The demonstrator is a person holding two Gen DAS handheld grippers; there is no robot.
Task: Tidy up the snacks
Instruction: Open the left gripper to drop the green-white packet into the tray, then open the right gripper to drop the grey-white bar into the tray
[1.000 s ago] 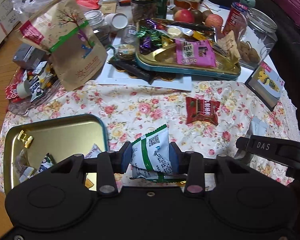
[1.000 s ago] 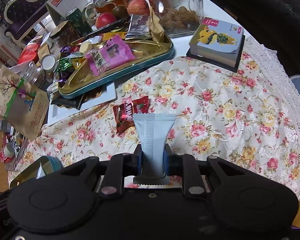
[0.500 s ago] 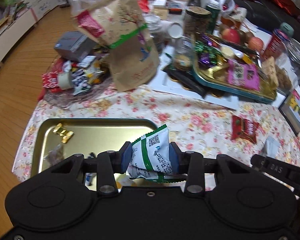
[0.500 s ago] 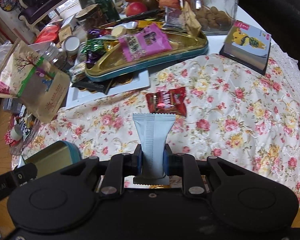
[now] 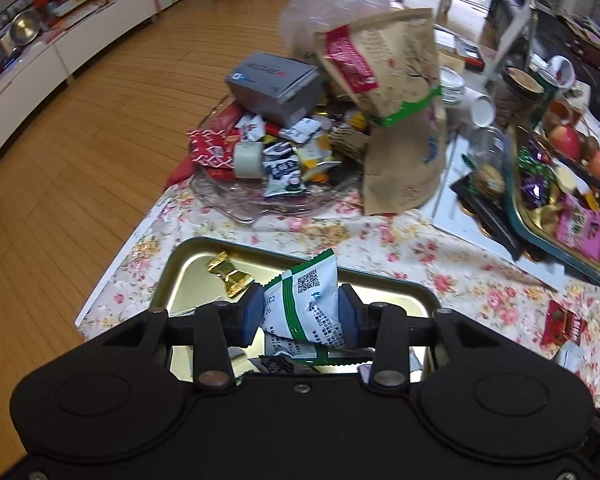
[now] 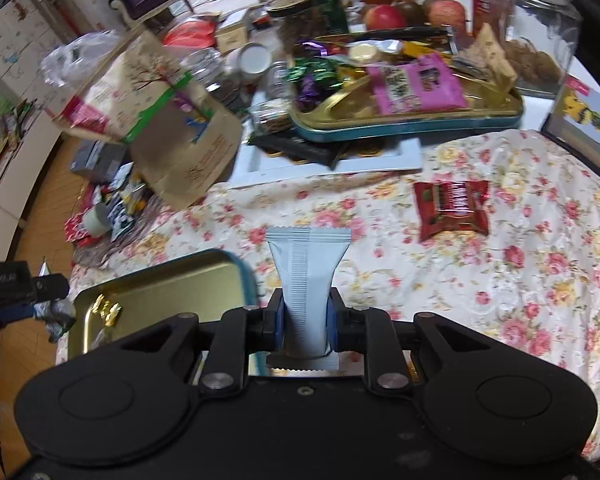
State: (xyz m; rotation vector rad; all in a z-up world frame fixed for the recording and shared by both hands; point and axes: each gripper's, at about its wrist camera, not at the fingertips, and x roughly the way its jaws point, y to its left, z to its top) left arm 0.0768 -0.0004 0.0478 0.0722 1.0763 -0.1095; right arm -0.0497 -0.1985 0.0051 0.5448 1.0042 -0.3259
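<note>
- Left wrist view: your left gripper [image 5: 300, 314] pinches a white-and-green snack packet [image 5: 305, 306] above the shallow gold metal tray [image 5: 188, 268]; release it low.
- Your right gripper [image 6: 303, 322] pinches a pale grey wrapper [image 6: 306, 280]; bring it over that tray too.

A flowered cloth [image 6: 480, 264] covers the bench, and directly on it lie a gold tray [image 6: 160, 280], a red snack packet [image 6: 452, 210], a white tray [image 6: 380, 160] and a glass dish [image 5: 236, 200] of sweets.

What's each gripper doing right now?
Left gripper: closed on a green-and-white snack packet.
Right gripper: closed on a pale blue wrapper.
</note>
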